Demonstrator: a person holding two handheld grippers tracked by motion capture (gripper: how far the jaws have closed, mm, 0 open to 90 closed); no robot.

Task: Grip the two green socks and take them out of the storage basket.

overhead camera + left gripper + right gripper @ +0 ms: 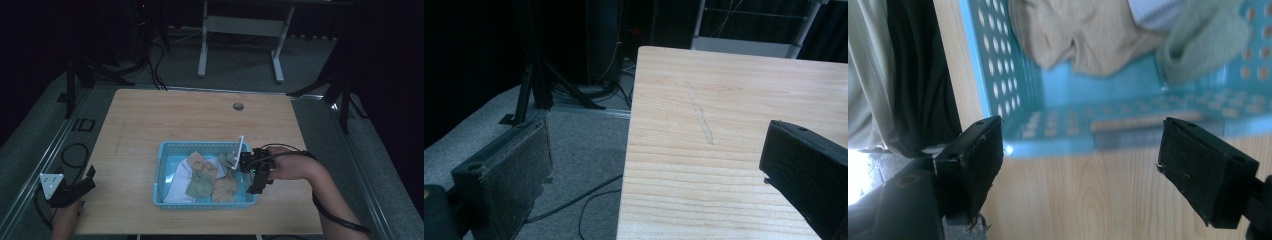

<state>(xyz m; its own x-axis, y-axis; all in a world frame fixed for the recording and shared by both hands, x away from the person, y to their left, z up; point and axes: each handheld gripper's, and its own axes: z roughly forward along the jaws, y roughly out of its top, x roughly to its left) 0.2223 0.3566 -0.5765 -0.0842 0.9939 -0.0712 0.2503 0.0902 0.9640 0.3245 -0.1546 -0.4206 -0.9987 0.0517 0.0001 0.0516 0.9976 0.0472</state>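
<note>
The right gripper point(259, 176) was held just over the right end of the blue basket point(165, 150), jaws spread wide with nothing pinched between them. In the right gripper view, the basket's perforated wall point(998, 75) and corner were framed between the 2 black jaws, with bare wood below. The basket was parked on the wooden table point(150, 115), toward the near edge and a bit right of middle. A heap of socks was piled inside: a white one point(179, 182), tan ones point(201, 165) and a greenish one point(228, 160). The left gripper point(75, 187) was kept at the table's near-left corner, well apart from the basket, jaws also spread and empty.
</note>
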